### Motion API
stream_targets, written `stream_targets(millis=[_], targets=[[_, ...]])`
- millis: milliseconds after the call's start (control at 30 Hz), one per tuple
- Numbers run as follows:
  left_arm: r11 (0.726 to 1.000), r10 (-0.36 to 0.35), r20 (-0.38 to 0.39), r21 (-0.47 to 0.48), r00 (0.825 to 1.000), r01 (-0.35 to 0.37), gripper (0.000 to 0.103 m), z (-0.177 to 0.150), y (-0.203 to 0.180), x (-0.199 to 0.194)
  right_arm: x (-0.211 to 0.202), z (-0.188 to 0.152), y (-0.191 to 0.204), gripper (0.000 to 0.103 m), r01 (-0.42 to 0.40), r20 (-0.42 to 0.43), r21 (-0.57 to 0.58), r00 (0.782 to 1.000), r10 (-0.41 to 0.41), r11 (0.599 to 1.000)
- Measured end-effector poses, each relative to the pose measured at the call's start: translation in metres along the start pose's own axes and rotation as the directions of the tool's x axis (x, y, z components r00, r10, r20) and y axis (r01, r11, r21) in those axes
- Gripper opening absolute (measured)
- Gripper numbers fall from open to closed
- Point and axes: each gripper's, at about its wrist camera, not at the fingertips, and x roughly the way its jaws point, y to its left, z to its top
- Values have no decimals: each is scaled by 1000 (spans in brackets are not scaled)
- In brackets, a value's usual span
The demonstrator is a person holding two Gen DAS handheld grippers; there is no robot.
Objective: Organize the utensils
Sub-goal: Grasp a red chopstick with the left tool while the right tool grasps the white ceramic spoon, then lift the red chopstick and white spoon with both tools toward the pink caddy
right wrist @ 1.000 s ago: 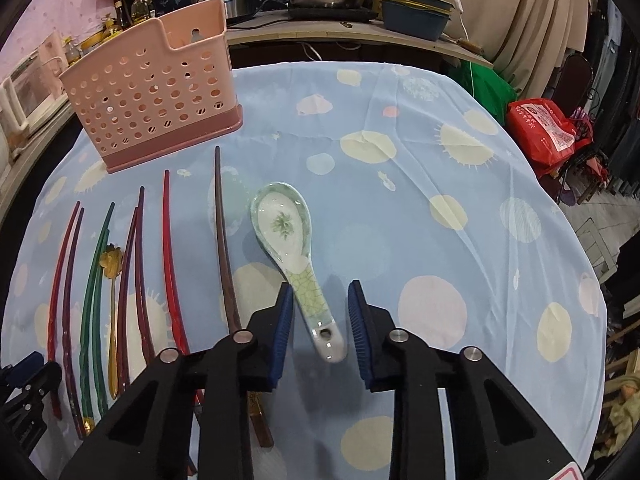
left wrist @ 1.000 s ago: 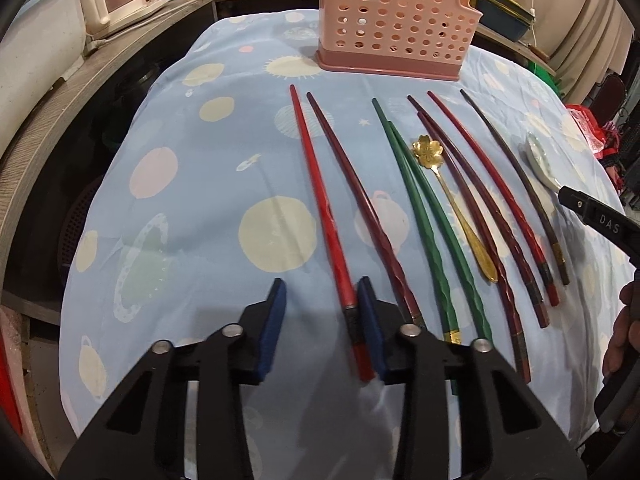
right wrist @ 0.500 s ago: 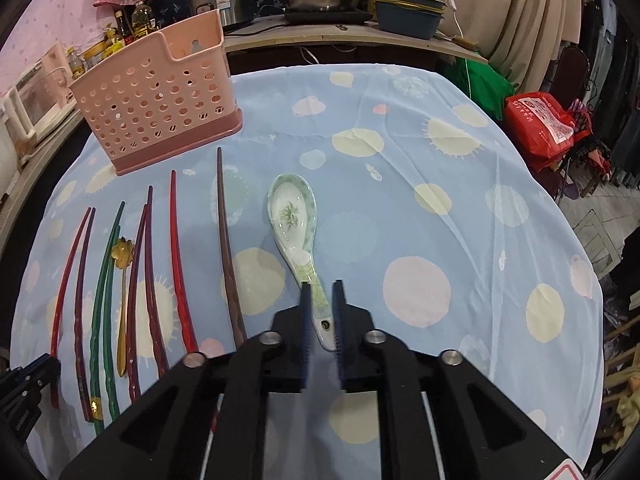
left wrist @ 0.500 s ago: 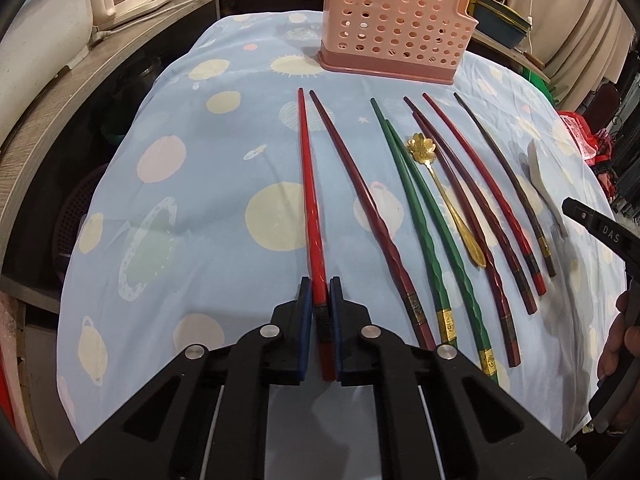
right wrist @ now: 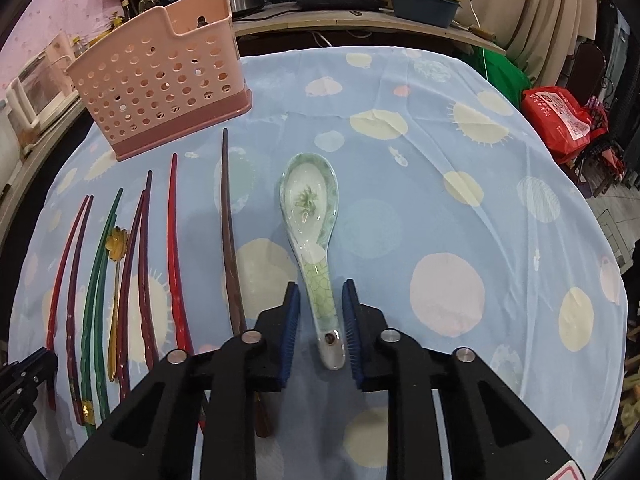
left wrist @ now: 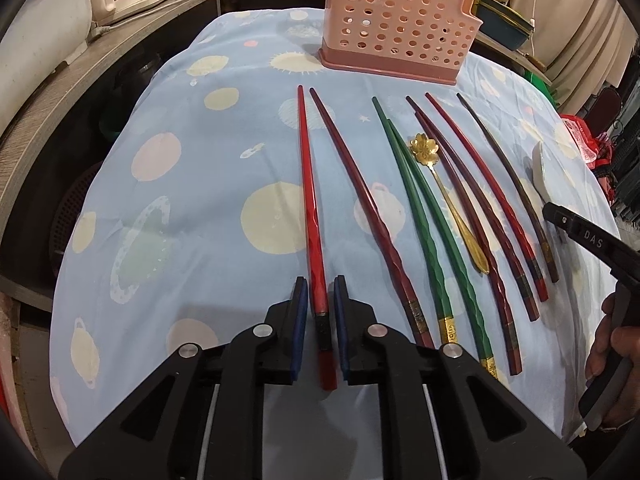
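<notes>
Two black handheld grippers reach low over a blue planet-print tablecloth [left wrist: 208,208]. Left gripper [left wrist: 321,316], fingers slightly apart, straddles a bright red chopstick [left wrist: 309,208]. Right gripper [right wrist: 321,324], fingers apart, brackets a green-patterned ceramic spoon [right wrist: 310,236] lying on the cloth.

Utensil count on the cloth in front of me. There are eight chopsticks, fanned across the middle of my left-wrist view:
- one bright red chopstick [left wrist: 310,200], leftmost
- one dark red chopstick [left wrist: 362,196]
- two green chopsticks [left wrist: 434,264]
- two maroon chopsticks [left wrist: 499,280]
- one red chopstick [right wrist: 173,240]
- one brown chopstick [right wrist: 229,240], rightmost

I count two spoons: one gold flower spoon [left wrist: 425,147] among the chopsticks and one ceramic spoon [right wrist: 310,208] at the centre of my right-wrist view. There is one pink perforated basket [left wrist: 396,20], top centre.
</notes>
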Motion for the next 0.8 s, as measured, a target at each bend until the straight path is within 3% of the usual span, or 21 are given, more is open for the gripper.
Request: stream_targets(millis=[367, 800], targets=[[1000, -22, 9, 2, 1000, 22, 7, -1, 1, -13, -25, -4, 5, 10, -32, 25, -17, 999, 32, 999], [1000, -13, 117, -8, 993, 14, 7, 19, 4, -58, -64, 5, 5, 8, -62, 87, -23, 994, 64, 998]])
